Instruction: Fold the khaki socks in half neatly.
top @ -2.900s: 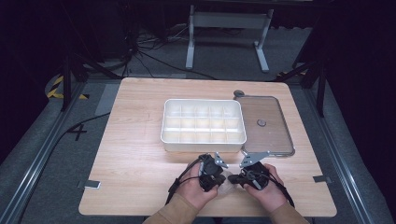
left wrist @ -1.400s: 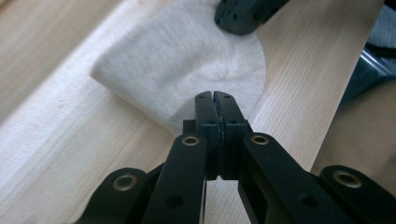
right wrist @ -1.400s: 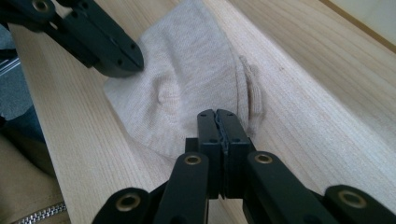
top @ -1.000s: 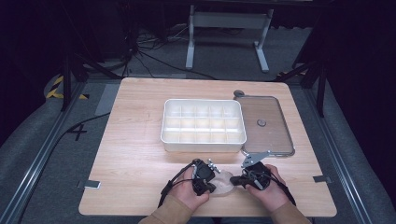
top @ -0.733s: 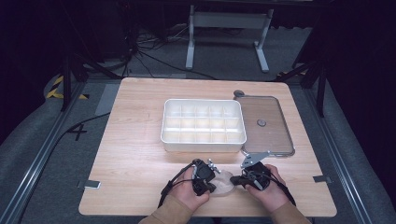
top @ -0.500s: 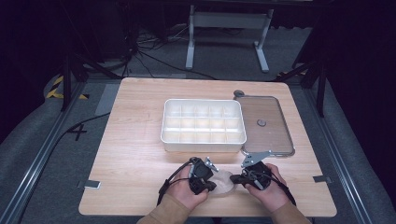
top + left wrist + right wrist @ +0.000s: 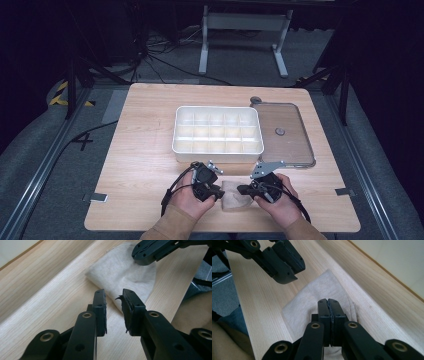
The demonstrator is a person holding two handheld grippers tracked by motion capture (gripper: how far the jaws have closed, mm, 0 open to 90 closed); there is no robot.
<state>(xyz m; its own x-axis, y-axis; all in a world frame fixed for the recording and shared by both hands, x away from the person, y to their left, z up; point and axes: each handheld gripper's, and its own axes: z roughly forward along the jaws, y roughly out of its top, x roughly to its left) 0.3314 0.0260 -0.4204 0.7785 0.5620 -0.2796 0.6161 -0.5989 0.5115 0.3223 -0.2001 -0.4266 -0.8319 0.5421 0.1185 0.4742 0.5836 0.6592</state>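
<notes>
Near my edge of the table (image 7: pixel 150 150) lies a folded cloth (image 7: pixel 235 196). My right gripper (image 7: pixel 328 305) pinches it tight. My left gripper (image 7: pixel 113 298) has just opened, its jaws apart above the cloth's near edge.

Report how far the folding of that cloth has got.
Done: the beige cloth lies as a small folded pad on the table. In hand: the right hand-held gripper is shut on its near edge, while the left hand-held gripper has just been opening, nothing between its jaws. Left, probably: putting it in the white tray.

bright even tabletop light, dark surroundings, soft focus
</notes>
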